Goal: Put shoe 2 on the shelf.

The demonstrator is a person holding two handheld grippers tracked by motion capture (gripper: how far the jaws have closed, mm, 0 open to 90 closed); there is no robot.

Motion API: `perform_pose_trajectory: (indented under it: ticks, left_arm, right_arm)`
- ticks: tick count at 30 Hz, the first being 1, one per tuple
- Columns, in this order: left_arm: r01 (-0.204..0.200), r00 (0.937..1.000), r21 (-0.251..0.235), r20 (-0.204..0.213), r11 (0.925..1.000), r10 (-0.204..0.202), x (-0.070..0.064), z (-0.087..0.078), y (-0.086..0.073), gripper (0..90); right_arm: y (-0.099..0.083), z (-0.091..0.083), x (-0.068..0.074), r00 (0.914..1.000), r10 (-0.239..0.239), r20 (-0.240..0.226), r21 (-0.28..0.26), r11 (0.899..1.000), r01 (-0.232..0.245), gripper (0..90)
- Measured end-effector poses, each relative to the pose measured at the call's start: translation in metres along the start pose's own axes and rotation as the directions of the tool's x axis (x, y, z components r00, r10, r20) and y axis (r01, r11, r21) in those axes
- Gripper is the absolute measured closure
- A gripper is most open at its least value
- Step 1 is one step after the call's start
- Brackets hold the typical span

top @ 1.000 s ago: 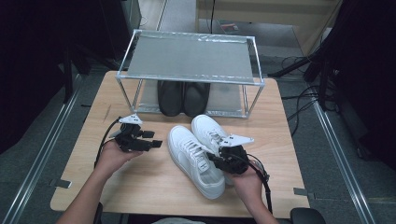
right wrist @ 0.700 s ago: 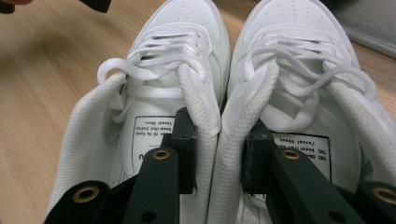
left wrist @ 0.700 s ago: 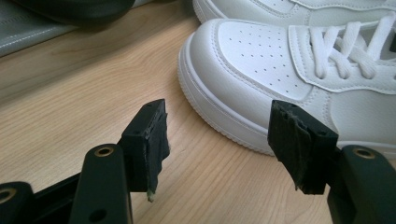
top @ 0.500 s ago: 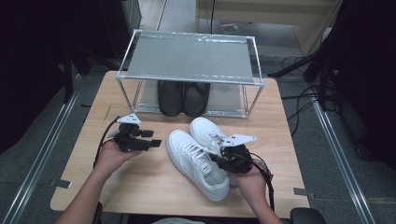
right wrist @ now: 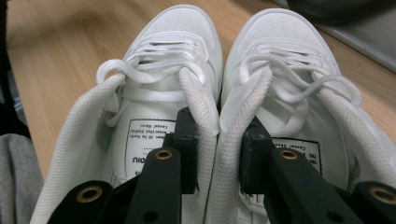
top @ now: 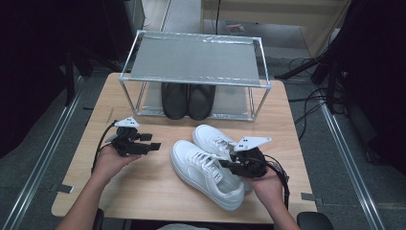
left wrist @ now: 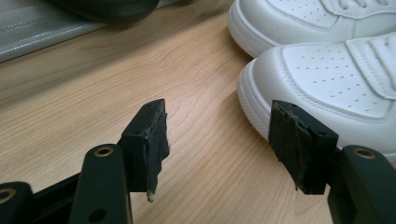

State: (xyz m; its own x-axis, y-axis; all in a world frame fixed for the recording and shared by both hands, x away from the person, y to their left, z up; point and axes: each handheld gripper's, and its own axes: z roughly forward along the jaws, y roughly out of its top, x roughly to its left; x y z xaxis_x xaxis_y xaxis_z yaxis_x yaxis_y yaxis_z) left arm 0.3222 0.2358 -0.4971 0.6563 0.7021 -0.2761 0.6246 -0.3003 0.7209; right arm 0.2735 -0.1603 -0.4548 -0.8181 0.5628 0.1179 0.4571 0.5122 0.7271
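high view looks down on a wooden table (top: 143, 191) where a pair of white sneakers (top: 206, 167) lies side by side, toes pointing away from the person and slightly to the left, in front of a metal shoe rack (top: 196, 57). a pair of black shoes (top: 187, 99) sits on the rack's lower shelf, under its grey top shelf. the right gripper (top: 230, 164) is at the heel end of the sneakers, held in the person's right hand (top: 265, 184). right gripper view shows its two black jaws reaching into the sneaker openings, one jaw inside each shoe, pinching the two inner collar walls (right wrist: 212, 140) together between them; the printed insole labels and the white laces (right wrist: 154, 65) lie ahead of the jaws. the left gripper (top: 152, 146) is held in the left hand (top: 111, 160) low over the bare table, just to the left of the sneakers and apart from them. left gripper view shows its jaws spread wide with nothing between them but wood grain, the toe of the nearer sneaker (left wrist: 336, 84) just beyond the jaw at the right of that view, and an edge of a black shoe at the top.
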Motion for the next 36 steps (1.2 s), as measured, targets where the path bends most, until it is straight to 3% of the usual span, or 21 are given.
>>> perform_pose_trajectory:
  ticks: [10, 17, 26, 36]
  left_arm:
    - [0.003, 0.9994, -0.008, -0.035, 1.0, -0.004, 0.003, -0.01, -0.009, 37.9]
    - [0.021, 0.9983, 0.001, -0.054, 0.9998, -0.021, 0.007, -0.016, -0.018, 37.3]
    - [0.02, 0.9969, -0.003, -0.077, 0.9998, -0.02, 0.007, -0.021, -0.027, 37.6]
    - [0.032, 0.9952, -0.004, -0.092, 0.9995, -0.032, 0.007, -0.027, -0.034, 37.3]
  right_arm:
    - [0.021, -0.005, -0.007, 0.9955, -0.078, -0.053, -0.011, 0.997, 0.078, 74.2]
    - [0.043, -0.005, -0.015, 0.9903, -0.093, -0.103, -0.023, 0.996, 0.091, 74.1]
    - [0.082, -0.015, -0.018, 0.9822, -0.157, -0.103, -0.021, 0.988, 0.156, 74.0]
    - [0.115, -0.029, -0.018, 0.9758, -0.174, -0.132, -0.046, 0.984, 0.169, 74.0]
